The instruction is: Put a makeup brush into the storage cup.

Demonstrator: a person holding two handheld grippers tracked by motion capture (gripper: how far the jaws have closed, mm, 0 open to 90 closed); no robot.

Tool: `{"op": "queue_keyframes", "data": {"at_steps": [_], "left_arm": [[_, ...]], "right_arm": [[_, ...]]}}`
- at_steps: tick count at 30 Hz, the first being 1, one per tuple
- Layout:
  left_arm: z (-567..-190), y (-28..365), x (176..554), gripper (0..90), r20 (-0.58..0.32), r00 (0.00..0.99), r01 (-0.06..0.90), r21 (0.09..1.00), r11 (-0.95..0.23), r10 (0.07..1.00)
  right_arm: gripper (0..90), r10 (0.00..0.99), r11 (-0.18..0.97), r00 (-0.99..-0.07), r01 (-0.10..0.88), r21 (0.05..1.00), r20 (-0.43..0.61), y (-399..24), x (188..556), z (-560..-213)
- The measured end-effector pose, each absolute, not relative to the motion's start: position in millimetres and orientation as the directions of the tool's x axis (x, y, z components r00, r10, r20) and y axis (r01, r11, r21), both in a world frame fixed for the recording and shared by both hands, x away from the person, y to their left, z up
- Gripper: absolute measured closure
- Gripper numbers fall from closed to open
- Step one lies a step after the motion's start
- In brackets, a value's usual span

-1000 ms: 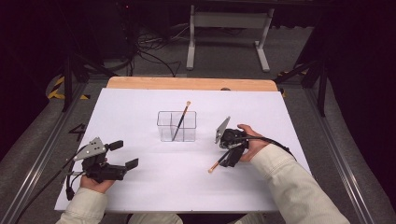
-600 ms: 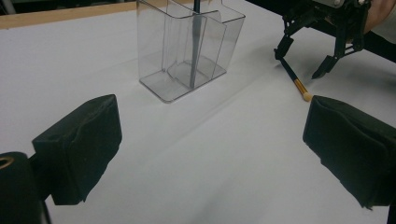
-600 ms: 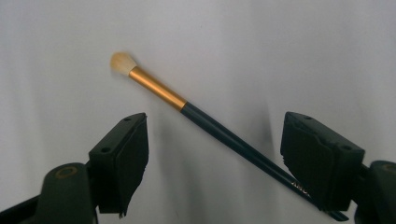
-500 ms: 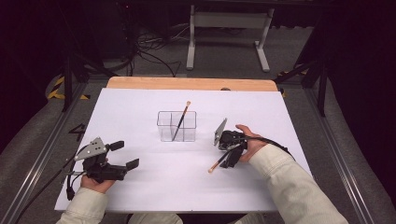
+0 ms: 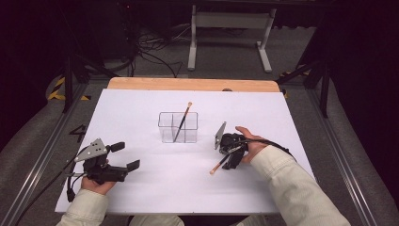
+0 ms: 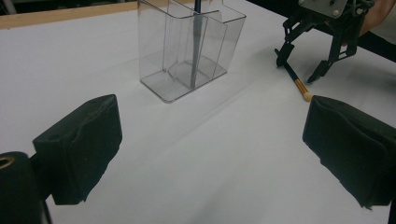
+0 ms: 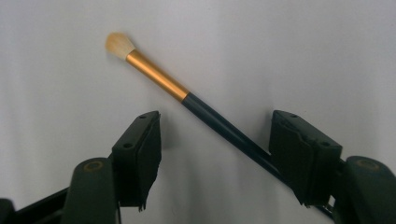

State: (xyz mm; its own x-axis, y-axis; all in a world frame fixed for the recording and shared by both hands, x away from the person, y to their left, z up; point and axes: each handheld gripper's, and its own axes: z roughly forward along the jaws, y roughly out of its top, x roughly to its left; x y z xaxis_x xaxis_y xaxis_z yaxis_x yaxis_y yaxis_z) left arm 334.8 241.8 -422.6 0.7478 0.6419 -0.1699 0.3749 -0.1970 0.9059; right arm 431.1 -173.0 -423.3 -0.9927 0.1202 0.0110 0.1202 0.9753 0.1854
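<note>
A makeup brush (image 7: 177, 91) with a dark handle, gold ferrule and pale tip lies on the white table (image 5: 141, 108), right of centre (image 5: 219, 164). My right gripper (image 5: 230, 157) points down over its handle. Its jaws have just been closing and stand open (image 7: 215, 119) with the handle between them, close to the right pad and apart from the left one. A second brush (image 5: 182, 121) leans inside a clear divided box (image 5: 178, 127) at mid-table. My left gripper (image 5: 126, 156) rests open at the table's front left, facing the box (image 6: 191, 46), with nothing between its jaws (image 6: 212, 126).
A wooden strip (image 5: 193, 84) borders the table's far edge. Metal rails (image 5: 42, 155) run along both sides. Dark floor with cables and a stand's legs (image 5: 226, 42) lies beyond. The left gripper view also shows my right gripper (image 6: 299, 67) over the lying brush (image 6: 299, 84).
</note>
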Motion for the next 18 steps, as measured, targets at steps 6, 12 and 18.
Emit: {"op": "queue_keyframes", "data": {"at_steps": [6, 12, 18], "left_arm": [[-422.1, 242.8, 334.6, 5.6, -0.171, 0.746, 0.378, 0.904, -0.197, 0.644], [-422.3, 242.3, 334.6, 5.6, -0.170, 0.746, 0.377, 0.905, -0.198, 0.644], [-422.6, 242.4, 334.7, 5.6, -0.172, 0.747, 0.377, 0.905, -0.196, 0.642]], "right_arm": [[48.2, 0.074, 0.986, -0.997, 0.068, 0.153, -0.033, -168.0, 423.1, -421.8], [54.9, 0.045, 0.991, -0.998, 0.040, 0.127, -0.033, -164.1, 419.6, -420.7], [64.4, 0.029, 0.993, -0.999, 0.027, 0.113, -0.018, -161.5, 416.1, -420.2]]}}
